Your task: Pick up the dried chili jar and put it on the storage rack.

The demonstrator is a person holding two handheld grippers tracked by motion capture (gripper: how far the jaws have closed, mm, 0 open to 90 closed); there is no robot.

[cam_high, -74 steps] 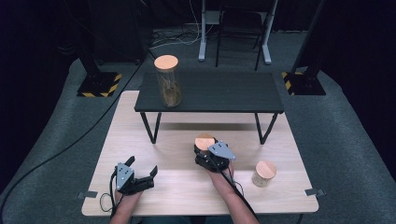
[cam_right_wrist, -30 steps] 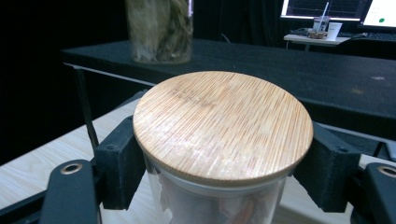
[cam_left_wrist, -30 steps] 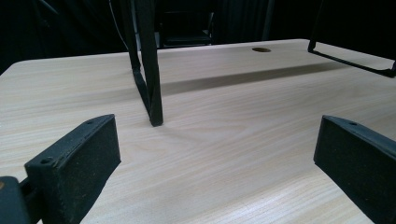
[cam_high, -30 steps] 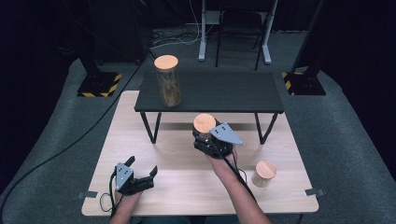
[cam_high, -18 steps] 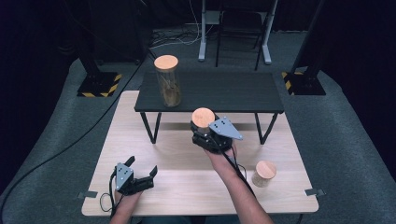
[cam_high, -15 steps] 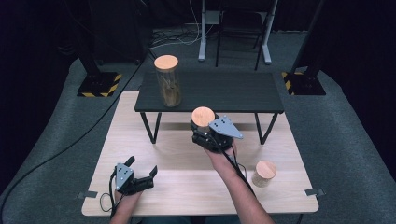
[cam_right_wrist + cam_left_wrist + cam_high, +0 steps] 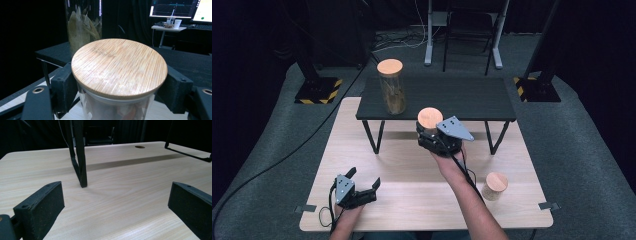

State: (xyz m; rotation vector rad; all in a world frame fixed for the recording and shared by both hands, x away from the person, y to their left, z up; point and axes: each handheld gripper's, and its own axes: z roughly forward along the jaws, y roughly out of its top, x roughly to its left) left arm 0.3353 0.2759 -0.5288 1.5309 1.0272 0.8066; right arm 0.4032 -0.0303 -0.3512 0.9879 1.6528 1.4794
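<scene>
My right gripper (image 7: pixel 432 134) is shut on a glass jar with a round bamboo lid (image 7: pixel 430 118), held in the air above the wooden table (image 7: pixel 412 172), just in front of the low black shelf (image 7: pixel 462 97). In the right gripper view the lid (image 7: pixel 119 66) sits between the two black pads (image 7: pixel 65 87), which press on the glass below it. A tall jar with a bamboo lid (image 7: pixel 391 87) stands on the shelf's left part. My left gripper (image 7: pixel 363 186) rests open near the table's front left; in its own view its jaws stand wide apart over bare wood.
A short jar with a bamboo lid (image 7: pixel 495 186) stands on the table at the front right. The black shelf's legs (image 7: pixel 80 157) rise from the table ahead of the left gripper. Stands and cables lie on the floor beyond.
The right gripper has lifted the jar off the table and carried it up and away, toward the shelf's front edge. The left gripper has stayed put.
</scene>
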